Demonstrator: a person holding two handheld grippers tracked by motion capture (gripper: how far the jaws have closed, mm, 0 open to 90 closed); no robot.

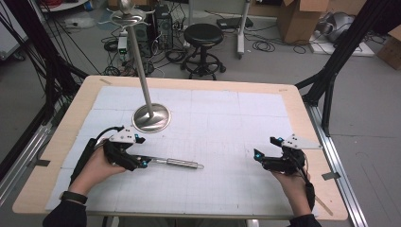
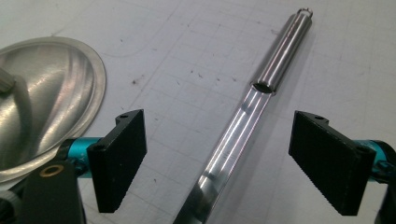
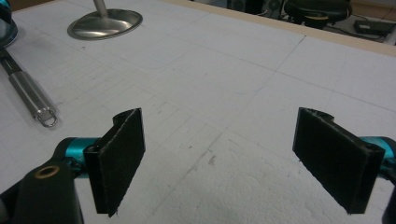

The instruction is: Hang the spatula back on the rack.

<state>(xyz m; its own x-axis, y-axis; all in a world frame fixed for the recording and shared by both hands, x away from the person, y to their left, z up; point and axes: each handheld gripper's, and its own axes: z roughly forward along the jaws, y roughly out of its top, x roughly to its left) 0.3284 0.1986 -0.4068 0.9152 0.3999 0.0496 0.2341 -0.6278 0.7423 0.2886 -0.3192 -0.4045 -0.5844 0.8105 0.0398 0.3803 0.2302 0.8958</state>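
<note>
Two grippers are held low over the white gridded mat that covers the bench. The left gripper is seen at the near left of the high view, and its fingers are spread wide apart, one on each side of a metal rod. The rod is laid flat on the mat, running from the left gripper toward the right; no finger is pressed against it, as bare mat is visible between each pad and the shaft in the left gripper view. A thin polished shaft is joined to a thicker brushed handle, and a small wire loop is fitted at the handle's far tip. The same loop end is shown at the left edge of the right gripper view.

The right gripper is held at the near right, well apart from the rod, with its fingers also spread wide and nothing between them but mat.

A round metal stand base is set on the mat just beyond the left gripper, and a slim pole rises from it to a small top plate. Beyond the bench's far edge a black stool is placed on the floor.
</note>
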